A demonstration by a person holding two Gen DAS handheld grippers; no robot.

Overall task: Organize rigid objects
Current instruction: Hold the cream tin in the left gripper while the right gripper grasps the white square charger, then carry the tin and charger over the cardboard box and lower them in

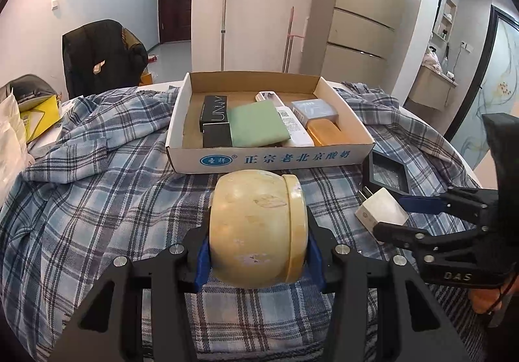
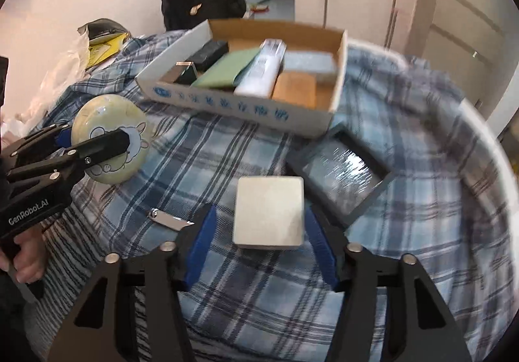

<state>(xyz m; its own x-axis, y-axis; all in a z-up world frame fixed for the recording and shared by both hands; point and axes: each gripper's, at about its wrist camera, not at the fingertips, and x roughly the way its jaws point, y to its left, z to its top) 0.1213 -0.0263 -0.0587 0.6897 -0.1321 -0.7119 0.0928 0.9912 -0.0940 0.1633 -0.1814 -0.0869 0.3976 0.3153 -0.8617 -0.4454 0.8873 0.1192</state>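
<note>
Left wrist view: plaid cloth (image 1: 97,216) covers the whole table, rumpled at the far side. On it sits an open cardboard tray box (image 1: 269,157) with blue print on its near wall, holding a black box (image 1: 215,122) at the left, a green flat pad (image 1: 259,123) beside it, a white long box (image 1: 293,128), a grey small box (image 1: 314,110) toward the back right and an orange case (image 1: 329,133) at the near right corner. Near side of the box, the left gripper (image 1: 259,256) has its blue pads pressed on both sides of a cream round jar (image 1: 256,229), jar lying on its side with the lid to the right, held just in front of the box wall. Right wrist view: a dark frame tray (image 2: 340,177) with shiny film inside lies on the cloth just right of the box corner. The right gripper (image 2: 259,232) straddles a white charger block (image 2: 269,211), which rests on the cloth touching the frame's near edge; right pad looks against the block, left pad clearly shows a gap, so not clamped. A small silver knife-like piece (image 2: 170,219) lies on the cloth left of the block. A person's hand (image 2: 29,261) grips the left tool's handle.
</note>
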